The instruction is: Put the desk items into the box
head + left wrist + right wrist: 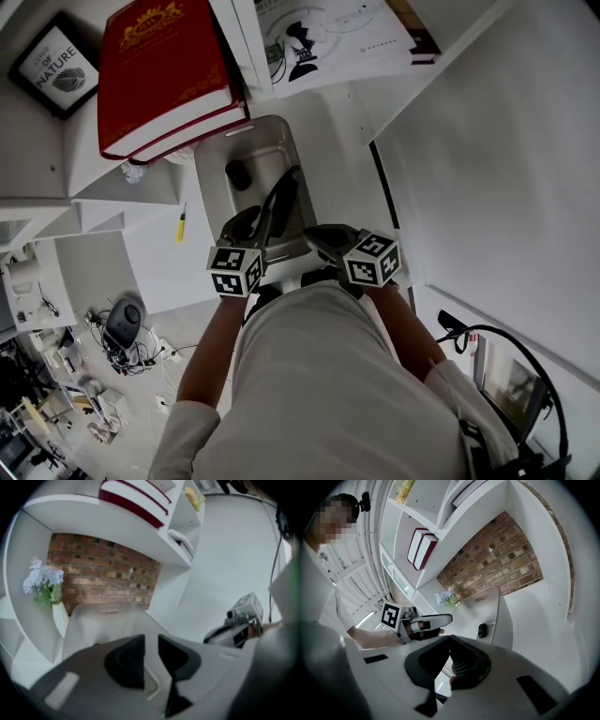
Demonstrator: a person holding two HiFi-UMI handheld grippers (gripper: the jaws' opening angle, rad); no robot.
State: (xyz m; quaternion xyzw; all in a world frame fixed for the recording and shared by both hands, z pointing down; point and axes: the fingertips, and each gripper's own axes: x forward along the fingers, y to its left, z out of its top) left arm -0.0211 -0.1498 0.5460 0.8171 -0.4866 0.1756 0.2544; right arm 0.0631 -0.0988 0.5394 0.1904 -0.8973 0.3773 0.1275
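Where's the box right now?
Head view, centre: the box sits on the white desk below the shelf with the red books; a yellow tool lies to its left.

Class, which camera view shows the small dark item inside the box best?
The head view: it looks down into the box and shows the dark item whole on the bottom. The right gripper view shows it, but smaller and at a slant. The left gripper view shows only the box's wall, not the item.
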